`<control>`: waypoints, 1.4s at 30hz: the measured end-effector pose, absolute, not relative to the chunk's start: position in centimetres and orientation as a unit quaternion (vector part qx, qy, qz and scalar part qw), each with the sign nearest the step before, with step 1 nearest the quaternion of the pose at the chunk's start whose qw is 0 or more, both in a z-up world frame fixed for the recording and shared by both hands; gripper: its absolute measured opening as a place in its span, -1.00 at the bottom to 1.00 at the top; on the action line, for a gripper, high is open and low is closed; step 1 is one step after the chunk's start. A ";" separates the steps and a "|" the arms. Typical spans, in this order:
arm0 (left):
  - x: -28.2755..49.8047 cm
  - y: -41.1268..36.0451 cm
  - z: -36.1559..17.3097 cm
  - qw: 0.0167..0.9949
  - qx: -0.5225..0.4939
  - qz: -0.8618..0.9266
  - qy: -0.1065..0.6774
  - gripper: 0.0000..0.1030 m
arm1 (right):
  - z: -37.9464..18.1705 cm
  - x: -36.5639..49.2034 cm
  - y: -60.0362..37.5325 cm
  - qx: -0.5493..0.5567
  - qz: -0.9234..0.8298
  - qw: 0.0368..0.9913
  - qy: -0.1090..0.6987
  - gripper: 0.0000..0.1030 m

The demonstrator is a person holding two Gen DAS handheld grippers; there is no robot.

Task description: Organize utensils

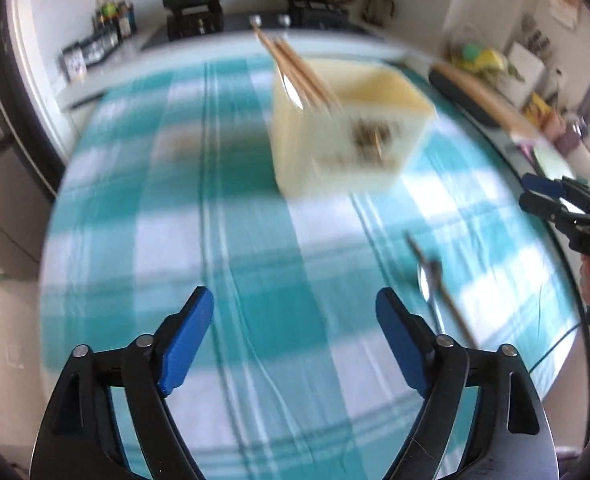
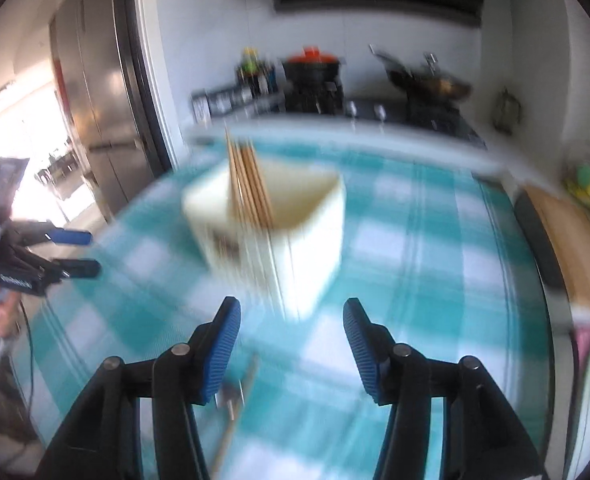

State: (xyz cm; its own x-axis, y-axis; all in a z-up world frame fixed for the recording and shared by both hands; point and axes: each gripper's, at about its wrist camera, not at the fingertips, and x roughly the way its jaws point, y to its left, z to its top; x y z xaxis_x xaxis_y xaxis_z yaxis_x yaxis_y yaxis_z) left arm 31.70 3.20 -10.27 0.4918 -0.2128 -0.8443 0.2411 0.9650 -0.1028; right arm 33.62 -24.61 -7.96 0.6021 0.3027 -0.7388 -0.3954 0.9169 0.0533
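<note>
Motion smear softens the cream square plastic holder (image 1: 351,136) — its dark front label is unreadable. The metal spoon (image 1: 429,280) (near right) blurs against a thin stick — possibly a chopstick.

Pretty much everything's motion-blurred here. Only thing I can sort of read is "DAS" in pale letters on the black body of the right gripper (image 1: 535,194). The print on the cream utensil box (image 1: 347,128) ahead of the jaws is unreadable.

Black gripper (image 1: 295,316), blue ribbed pads (image 2: 223,354)
</note>
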 end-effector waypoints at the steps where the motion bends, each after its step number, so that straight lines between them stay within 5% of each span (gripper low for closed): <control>1: 30.5 2.7 -11.6 0.862 0.012 -0.131 0.490 0.67 | -9.1 32.5 -25.2 -0.057 0.187 0.890 0.412 0.07; 11: 28.8 -0.8 -18.1 0.884 0.004 -0.084 0.460 0.66 | -18.7 25.2 -29.5 -0.018 0.070 0.887 0.457 0.07; 18: 29.4 -1.1 -19.3 0.889 0.016 -0.057 0.455 0.68 | -18.9 24.8 -28.8 -0.029 0.051 0.899 0.435 0.09; 25: 29.9 -0.9 -20.0 0.888 0.023 -0.047 0.458 0.98 | -19.3 24.8 -28.6 -0.030 0.056 0.899 0.434 0.19; 42: 30.0 -0.9 -20.1 0.887 0.022 -0.047 0.458 0.99 | -19.3 24.7 -28.5 -0.032 0.054 0.899 0.433 0.19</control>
State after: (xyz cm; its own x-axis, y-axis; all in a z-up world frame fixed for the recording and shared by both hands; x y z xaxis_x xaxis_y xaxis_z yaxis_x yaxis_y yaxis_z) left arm 29.96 -0.87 -20.06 0.5761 -0.0642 -0.8148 0.1041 0.9946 -0.0048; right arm 24.71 -28.54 -19.31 0.6194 0.0697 -0.7820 -0.1258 0.9920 -0.0112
